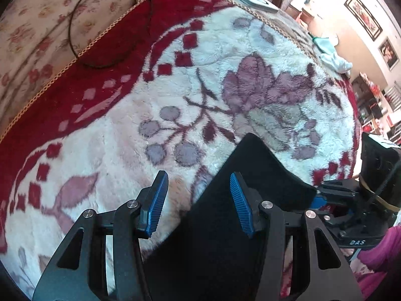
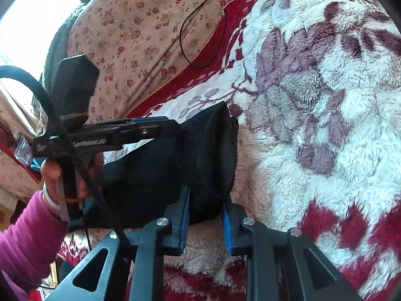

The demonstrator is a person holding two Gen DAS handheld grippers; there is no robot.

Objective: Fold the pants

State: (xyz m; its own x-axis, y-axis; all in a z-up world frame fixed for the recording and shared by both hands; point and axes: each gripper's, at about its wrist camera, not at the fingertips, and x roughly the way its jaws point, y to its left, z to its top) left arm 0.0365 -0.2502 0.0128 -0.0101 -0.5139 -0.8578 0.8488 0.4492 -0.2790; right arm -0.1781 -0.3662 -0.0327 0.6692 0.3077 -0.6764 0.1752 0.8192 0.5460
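Left gripper [image 1: 199,203] gapes over pants [image 1: 220,225]; right gripper [image 2: 205,222] level beside them

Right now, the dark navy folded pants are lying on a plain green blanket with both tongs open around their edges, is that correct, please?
Not quite: the blanket is not plain green. The dark navy folded pants lie on a fluffy white and red floral blanket, as the left wrist view shows clearly. The rest holds: the left tongs and right tongs are both open around the pants' edges.
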